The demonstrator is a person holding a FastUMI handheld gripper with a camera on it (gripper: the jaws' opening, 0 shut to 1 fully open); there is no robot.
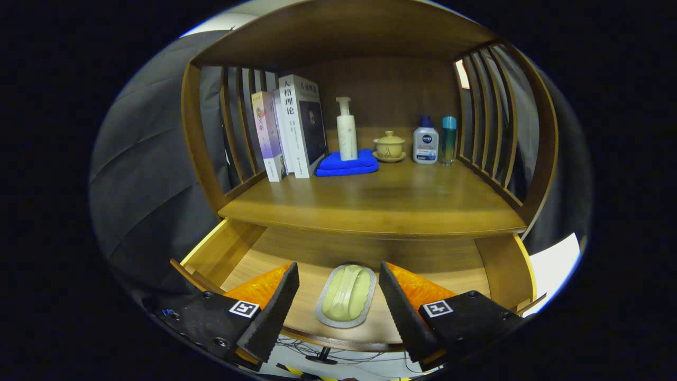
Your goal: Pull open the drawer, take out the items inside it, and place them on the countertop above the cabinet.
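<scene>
Your claw hangs wide apart over the open drawer — the soap tray lies between its fingers, long axis near-to-far.

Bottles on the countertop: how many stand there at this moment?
3. A white pump bottle stands on the blue cloth; a white bottle with a blue cap and a teal bottle stand together right of the lidded cup. The books may hide more. The gripper is open.

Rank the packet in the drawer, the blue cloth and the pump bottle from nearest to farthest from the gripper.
1. Packet: in the open drawer, between the open gripper fingers.
2. Blue cloth: on the countertop, beyond the fingers.
3. Pump bottle: standing on the cloth's rear part.
</scene>
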